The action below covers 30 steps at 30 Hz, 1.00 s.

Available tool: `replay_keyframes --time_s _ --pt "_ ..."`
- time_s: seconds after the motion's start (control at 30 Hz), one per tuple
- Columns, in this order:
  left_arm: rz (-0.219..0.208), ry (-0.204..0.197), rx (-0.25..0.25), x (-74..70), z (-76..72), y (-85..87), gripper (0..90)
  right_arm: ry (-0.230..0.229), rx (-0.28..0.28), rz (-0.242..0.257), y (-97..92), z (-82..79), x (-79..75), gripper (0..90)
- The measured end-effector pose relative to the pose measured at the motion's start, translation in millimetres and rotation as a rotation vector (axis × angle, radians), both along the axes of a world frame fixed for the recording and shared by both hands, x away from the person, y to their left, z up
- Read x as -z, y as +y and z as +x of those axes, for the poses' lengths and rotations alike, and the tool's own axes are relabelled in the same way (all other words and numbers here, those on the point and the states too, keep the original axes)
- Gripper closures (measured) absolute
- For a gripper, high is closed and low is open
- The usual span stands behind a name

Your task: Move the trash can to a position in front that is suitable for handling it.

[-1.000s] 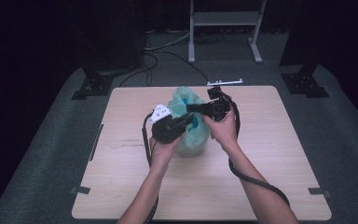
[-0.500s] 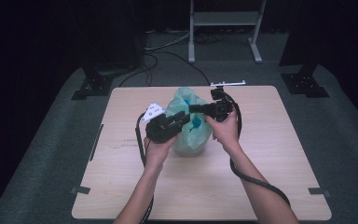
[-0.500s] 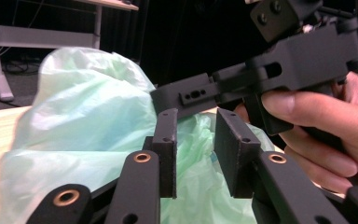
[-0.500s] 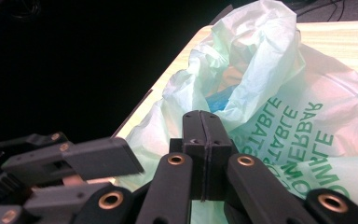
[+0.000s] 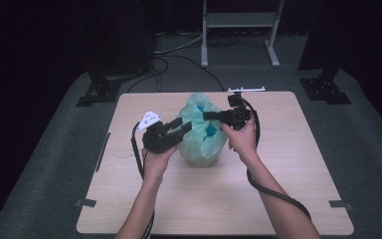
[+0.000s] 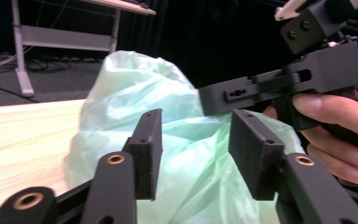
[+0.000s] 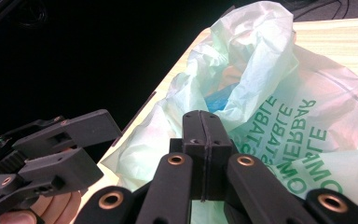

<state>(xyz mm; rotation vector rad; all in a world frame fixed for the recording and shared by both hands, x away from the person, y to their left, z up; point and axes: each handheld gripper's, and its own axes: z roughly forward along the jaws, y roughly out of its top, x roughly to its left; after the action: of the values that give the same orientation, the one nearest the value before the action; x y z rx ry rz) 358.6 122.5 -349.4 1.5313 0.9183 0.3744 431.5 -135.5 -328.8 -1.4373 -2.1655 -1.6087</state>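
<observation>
A pale green translucent plastic bag (image 5: 201, 144) with green print stands in the middle of the wooden table (image 5: 278, 199), and something blue (image 5: 210, 132) shows through its film. My left gripper (image 5: 183, 128) is at the bag's left side, open, its jaws pointing right; in the left gripper view the bag (image 6: 177, 154) lies just beyond the left gripper (image 6: 196, 128). My right gripper (image 5: 208, 116) reaches from the right over the bag's upper part. In the right gripper view the right gripper (image 7: 204, 122) is pressed shut in front of the crumpled bag mouth (image 7: 256, 56). No film shows between its jaws.
A small white bracket (image 5: 246, 89) lies at the table's far edge. Black stand bases (image 5: 97, 92) (image 5: 326, 89) sit on the grey floor at both far corners, and a metal frame (image 5: 238, 20) with cables stands behind. Tape marks (image 5: 85, 202) sit near the front corners.
My left gripper has drawn back to the left, away from the bag's middle, with its jaws now spread. The right gripper has stayed at the bag's top.
</observation>
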Motion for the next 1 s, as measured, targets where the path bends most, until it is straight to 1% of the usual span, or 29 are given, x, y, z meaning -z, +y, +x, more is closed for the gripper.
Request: replay_keyframes --time_s 0.17,0.37,0.43,0.5,0.6,0.67,0.8,0.87,0.93,1.0 --pt "-0.013 0.022 -0.026 0.9 -0.6 10.1 44.0 0.003 -0.003 0.011 -1.5 0.3 -0.2 90.0" --pt "-0.03 0.041 -0.056 6.7 -1.1 22.3 38.4 0.005 -0.002 0.029 -5.5 0.4 -2.6 90.0" --pt "-0.037 0.05 -0.064 9.7 -1.5 25.5 37.5 -0.002 -0.001 0.031 -7.0 0.1 -3.3 90.0" --pt "-0.036 0.057 -0.071 12.1 -1.9 27.7 35.3 0.0 -0.002 0.033 -7.4 -0.5 -4.3 90.0" --pt "-0.041 0.065 -0.075 14.5 -2.4 31.0 30.1 -0.001 0.0 0.036 -7.8 -0.5 -5.7 90.0" --pt "-0.044 0.062 -0.082 15.5 -3.1 33.6 28.1 -0.002 0.001 0.04 -8.3 -0.2 -7.1 90.0" --pt "-0.07 0.074 -0.098 18.2 -4.3 40.3 20.9 -0.008 0.002 0.043 -9.4 -0.4 -9.6 90.0" --pt "-0.079 0.075 -0.103 20.8 -4.8 43.8 19.8 -0.008 0.002 0.043 -9.7 -0.4 -10.5 90.0" --pt "-0.086 0.088 -0.104 23.4 -4.4 47.0 19.0 -0.008 0.003 0.048 -9.7 -0.4 -11.4 90.0" --pt "-0.088 0.089 -0.107 24.2 -4.5 49.0 17.6 -0.013 0.003 0.051 -9.3 -0.3 -12.1 90.0"
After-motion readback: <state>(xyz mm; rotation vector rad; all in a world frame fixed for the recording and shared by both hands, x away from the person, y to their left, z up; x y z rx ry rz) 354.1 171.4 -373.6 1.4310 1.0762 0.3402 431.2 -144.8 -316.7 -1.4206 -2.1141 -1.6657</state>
